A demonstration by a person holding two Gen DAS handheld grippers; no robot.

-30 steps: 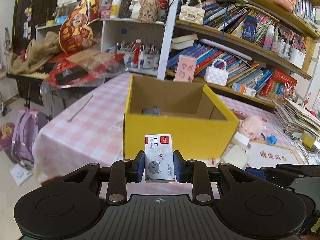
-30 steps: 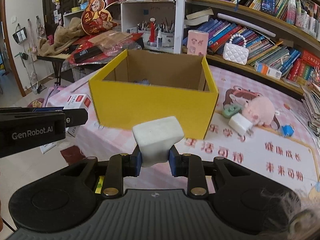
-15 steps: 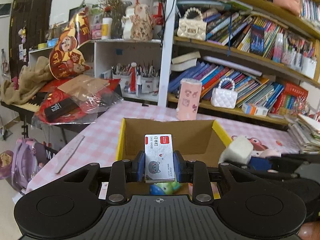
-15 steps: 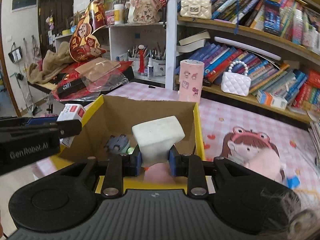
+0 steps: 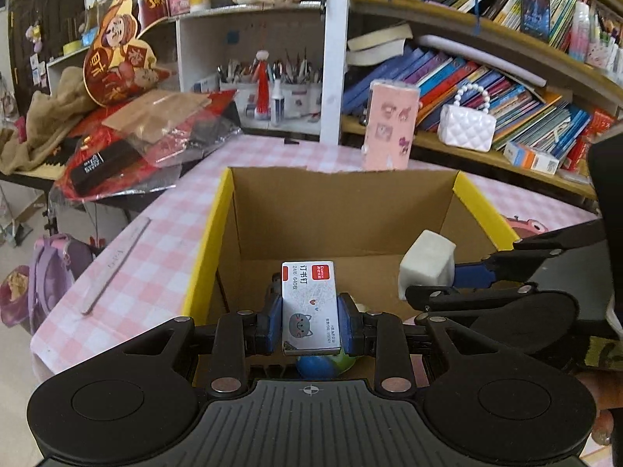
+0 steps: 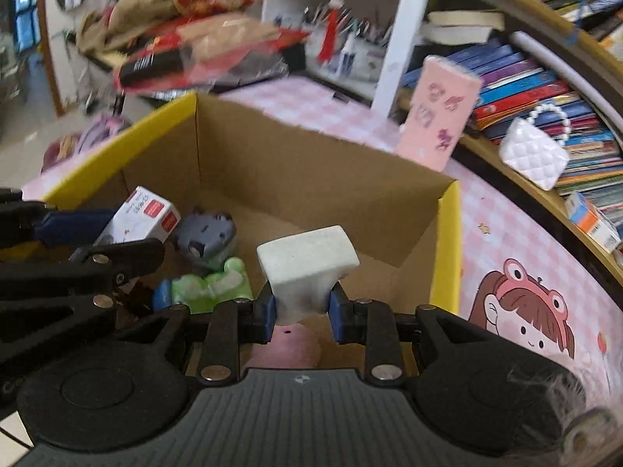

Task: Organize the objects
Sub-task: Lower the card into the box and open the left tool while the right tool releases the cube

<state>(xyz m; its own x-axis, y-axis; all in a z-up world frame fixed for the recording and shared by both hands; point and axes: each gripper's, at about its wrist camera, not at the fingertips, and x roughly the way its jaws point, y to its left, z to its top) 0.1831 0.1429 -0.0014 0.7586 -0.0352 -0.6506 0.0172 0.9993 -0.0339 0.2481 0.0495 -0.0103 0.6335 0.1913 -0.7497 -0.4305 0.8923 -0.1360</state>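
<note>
Both tools now hang over the yellow box (image 5: 483,210) instead of before it; left tool (image 5: 310,313) clamps a light, stiff staple box (image 5: 309,303) by its sides, right tool (image 6: 301,311) pinches a squashy white block (image 6: 307,268)

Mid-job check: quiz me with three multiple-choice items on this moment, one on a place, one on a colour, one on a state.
1. Where is the white block?
A. On the tablecloth
B. Over the open box
C. On the shelf

2. What colour is the box's rim?
A. Yellow
B. Green
C. Red

3. The left claw is:
A. Open, empty
B. Shut on the staple box
C. Out of view

Answers: 1 B, the right claw holds it above the box's inside. 2 A, yellow edges. 3 B, pads clamp the staple box.
</note>
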